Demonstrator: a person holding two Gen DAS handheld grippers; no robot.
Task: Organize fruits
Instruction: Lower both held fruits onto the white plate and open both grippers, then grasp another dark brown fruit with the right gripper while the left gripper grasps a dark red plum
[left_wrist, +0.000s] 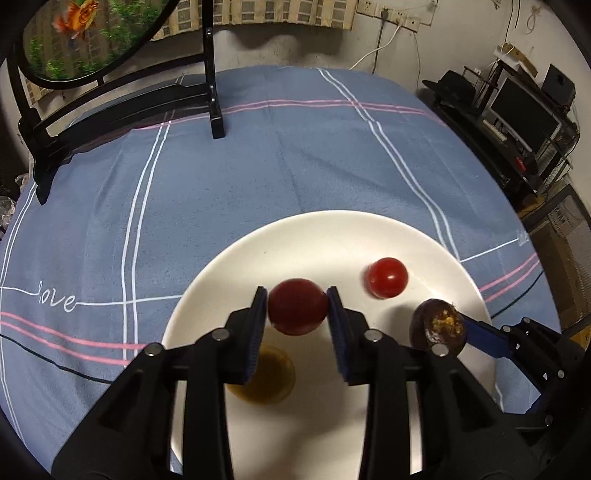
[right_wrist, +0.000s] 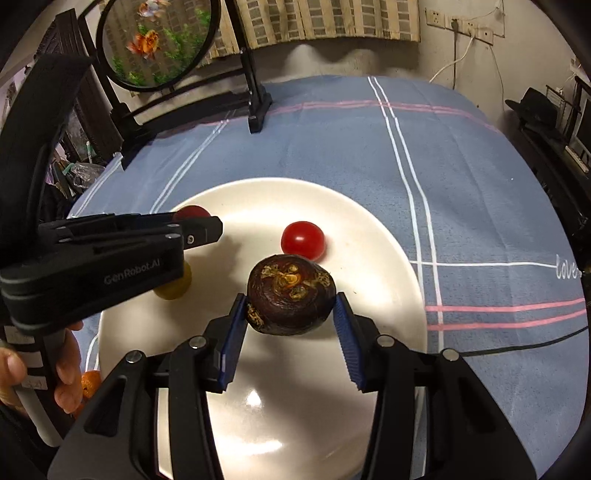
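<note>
A white plate (left_wrist: 332, 236) (right_wrist: 376, 243) lies on the blue checked cloth. My left gripper (left_wrist: 296, 314) hangs over it with a dark red tomato (left_wrist: 297, 306) between its pads; the tomato looks smeared and the pads stand just off its sides. Below it lies a yellow fruit (left_wrist: 269, 376) (right_wrist: 173, 286). A second red tomato (left_wrist: 388, 277) (right_wrist: 303, 240) rests on the plate. My right gripper (right_wrist: 291, 310) frames a dark brown round fruit (right_wrist: 291, 301) (left_wrist: 437, 326), its left pad at the skin and the right pad a sliver away. The right wrist view shows the left gripper (right_wrist: 218, 229) from the side.
A black stand (left_wrist: 214, 92) (right_wrist: 255, 103) with a round goldfish picture (right_wrist: 159, 40) occupies the back left of the table. A hand (right_wrist: 68, 369) grips the left tool, beside a small orange fruit (right_wrist: 90, 384) off the plate. Dark shelves with a monitor (left_wrist: 517, 114) stand at right.
</note>
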